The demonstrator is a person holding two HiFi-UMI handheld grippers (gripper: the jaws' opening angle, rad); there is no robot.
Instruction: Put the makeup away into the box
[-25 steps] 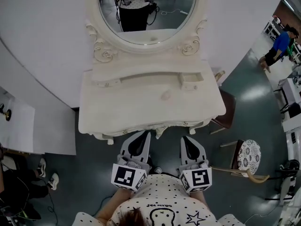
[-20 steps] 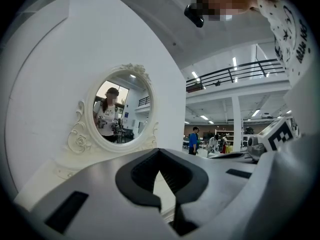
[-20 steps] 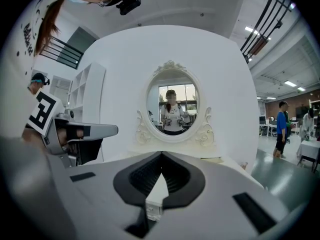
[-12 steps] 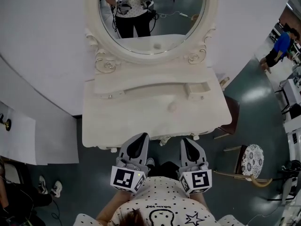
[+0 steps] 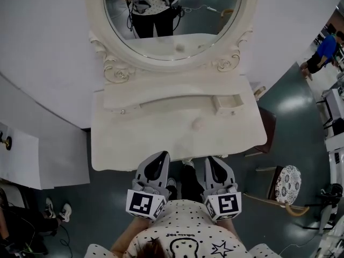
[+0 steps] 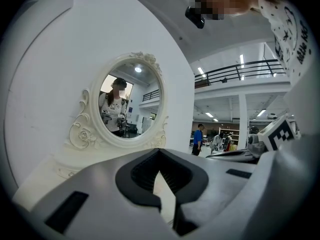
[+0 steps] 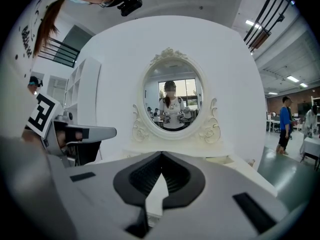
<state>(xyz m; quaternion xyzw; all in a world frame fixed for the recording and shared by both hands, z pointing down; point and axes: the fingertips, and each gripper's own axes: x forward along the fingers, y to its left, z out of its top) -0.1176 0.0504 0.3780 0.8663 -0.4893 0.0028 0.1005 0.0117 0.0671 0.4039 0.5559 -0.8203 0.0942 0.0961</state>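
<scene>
A white dressing table (image 5: 145, 138) with an oval mirror (image 5: 172, 34) stands in front of me. On its top lies a small pale round makeup item (image 5: 198, 123). Behind it and to the right sits a small open white box (image 5: 228, 102). My left gripper (image 5: 162, 155) (image 6: 160, 156) and right gripper (image 5: 211, 159) (image 7: 161, 156) hang side by side at the table's front edge, pointing at it. Both are shut with nothing between the jaws, and both are well short of the makeup item.
A brown chair (image 5: 267, 130) stands by the table's right side, and a stool with a patterned round seat (image 5: 284, 180) stands further right. A person in blue (image 5: 324, 50) is at the far right. White panels (image 5: 32, 155) lean at the left.
The dressing table has come closer: its front edge now reaches the tips of both grippers, which earlier hung short of it. Both grippers stayed shut.
</scene>
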